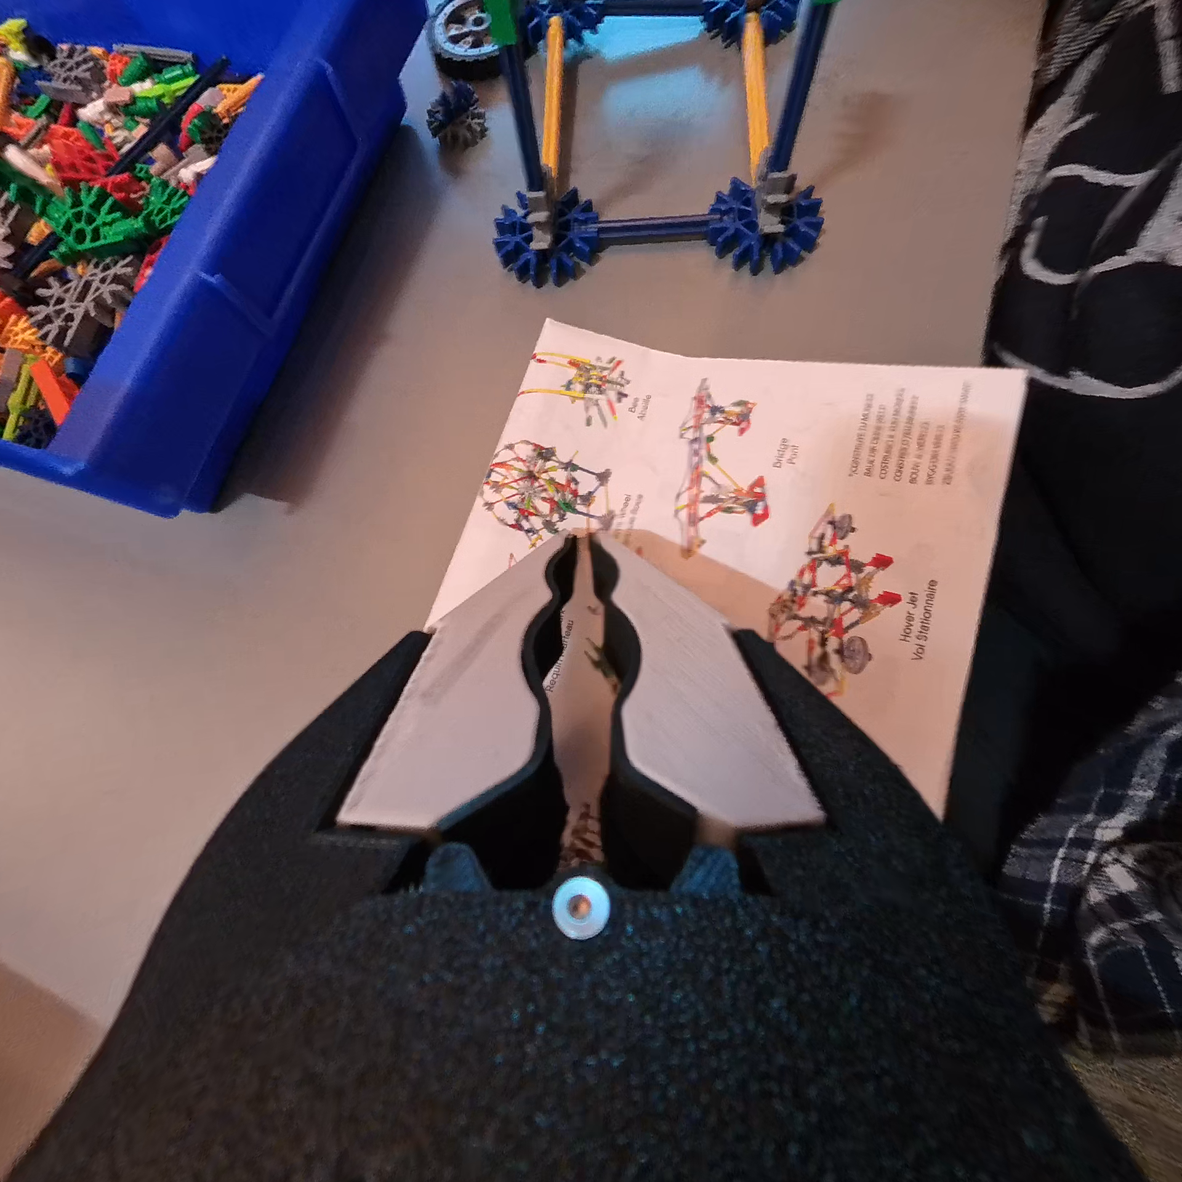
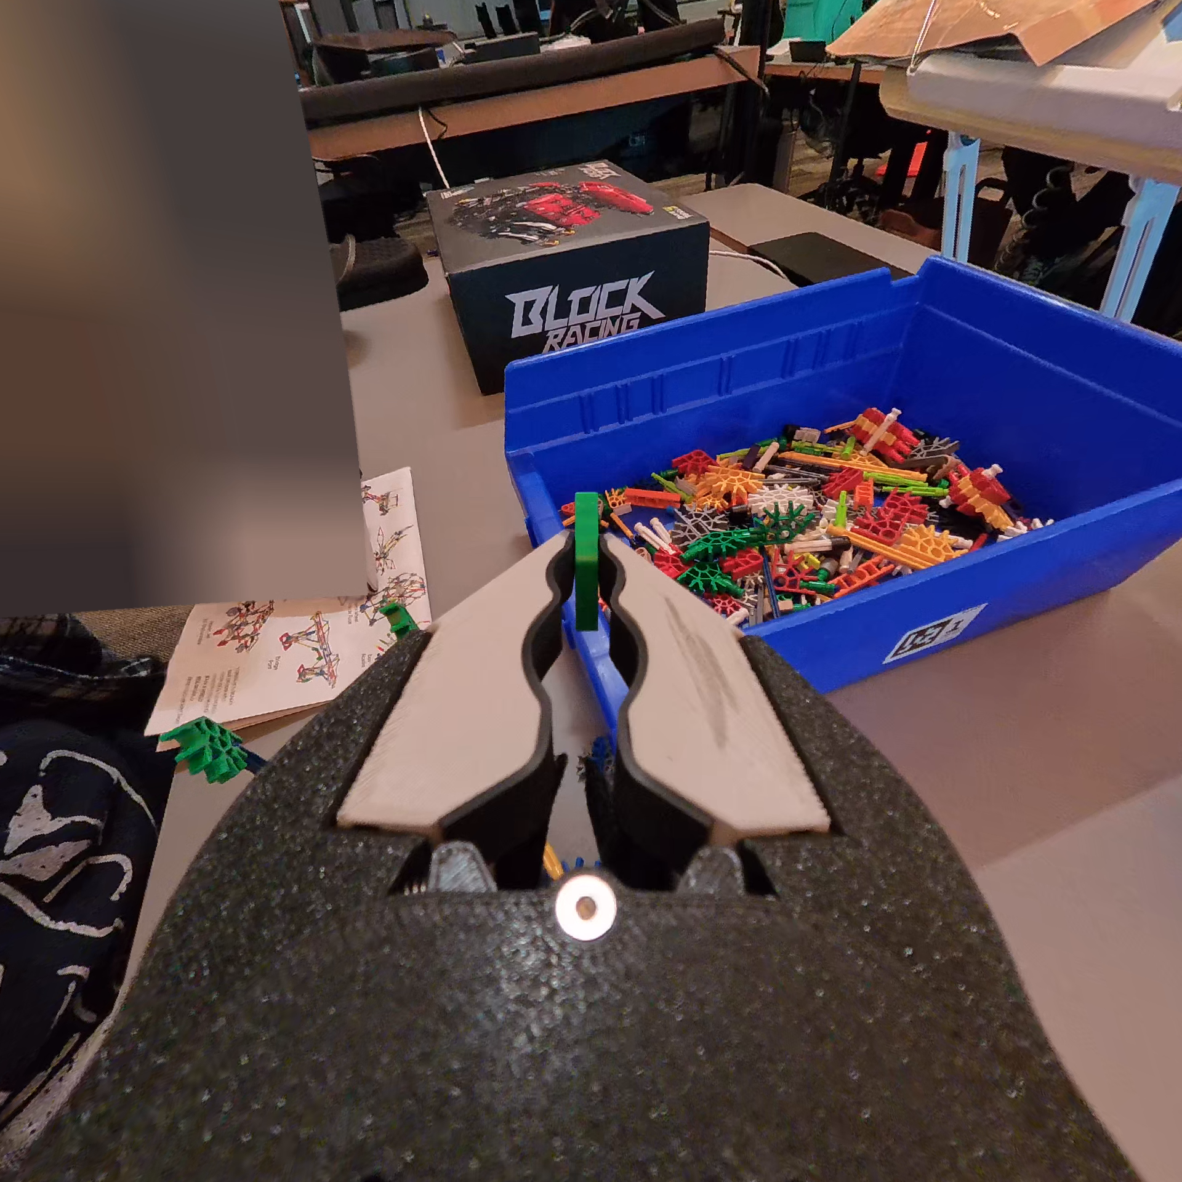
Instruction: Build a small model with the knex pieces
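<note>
My left gripper [image 1: 581, 540] is shut and empty, its tips hovering over a white instruction leaflet [image 1: 799, 486] printed with coloured models. Beyond the leaflet stands a frame of blue and yellow rods [image 1: 646, 128] joined by blue snowflake connectors. My right gripper [image 2: 585, 543] is shut on a flat green connector piece [image 2: 586, 563], held upright in front of the near left corner of a blue bin [image 2: 1023, 358] full of mixed coloured rods and connectors. The same bin [image 1: 256, 256] shows at the upper left of the left wrist view.
A loose blue connector [image 1: 455, 116] and a grey wheel [image 1: 464, 35] lie near the frame. A dark boxed kit [image 2: 575, 275] stands behind the bin. The leaflet [image 2: 281, 652] and a green connector [image 2: 208, 748] lie left of my right gripper. A person's dark patterned clothing [image 1: 1100, 256] borders the table. About 20 cm separates my left fingertips from my right.
</note>
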`<state>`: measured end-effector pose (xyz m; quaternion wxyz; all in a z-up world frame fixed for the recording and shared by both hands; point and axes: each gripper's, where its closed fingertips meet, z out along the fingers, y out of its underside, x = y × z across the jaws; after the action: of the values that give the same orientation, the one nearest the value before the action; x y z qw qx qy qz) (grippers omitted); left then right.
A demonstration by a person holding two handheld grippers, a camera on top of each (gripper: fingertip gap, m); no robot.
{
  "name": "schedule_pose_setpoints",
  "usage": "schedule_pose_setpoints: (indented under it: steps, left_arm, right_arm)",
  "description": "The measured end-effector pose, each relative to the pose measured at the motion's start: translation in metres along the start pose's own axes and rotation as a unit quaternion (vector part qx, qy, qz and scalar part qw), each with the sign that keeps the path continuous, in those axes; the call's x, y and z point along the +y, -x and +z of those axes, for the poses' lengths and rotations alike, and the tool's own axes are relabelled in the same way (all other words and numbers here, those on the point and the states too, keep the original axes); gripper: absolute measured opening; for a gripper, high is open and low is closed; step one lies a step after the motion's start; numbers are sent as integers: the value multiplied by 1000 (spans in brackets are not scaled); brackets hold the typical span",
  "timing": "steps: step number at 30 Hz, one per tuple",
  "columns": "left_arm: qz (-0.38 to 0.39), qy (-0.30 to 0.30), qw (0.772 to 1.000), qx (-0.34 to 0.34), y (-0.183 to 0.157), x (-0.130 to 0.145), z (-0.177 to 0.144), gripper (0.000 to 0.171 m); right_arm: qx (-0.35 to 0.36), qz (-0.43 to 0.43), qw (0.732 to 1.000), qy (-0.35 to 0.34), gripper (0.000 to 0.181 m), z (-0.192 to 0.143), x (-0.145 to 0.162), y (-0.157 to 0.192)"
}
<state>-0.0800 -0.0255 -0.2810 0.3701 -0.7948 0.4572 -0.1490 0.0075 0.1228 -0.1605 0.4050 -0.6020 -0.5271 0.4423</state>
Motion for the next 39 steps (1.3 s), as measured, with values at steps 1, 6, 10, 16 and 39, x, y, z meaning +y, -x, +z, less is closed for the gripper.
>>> schedule_pose_setpoints:
  steps: [1,6,10,16,39]
  left_arm:
    - [-4,4,1000,-8,3,0,1,0]
    - [-12,11,1000,-21,13,2,1,0]
    - [-16,13,999,-41,23,4,-1,0]
    - [-44,-28,996,-65,32,-13,-19,16]
    - [-36,-279,959,22,-41,-207,-10,23]
  right_arm:
    - [0,0,1000,-1,5,0,-1,0]
    - [0,-3,1000,-10,5,-5,-7,2]
    - [-1,-10,1000,-23,5,-12,-18,9]
    - [-18,-2,999,-49,5,-27,-29,30]
    - [-113,30,992,-44,5,-51,1,120]
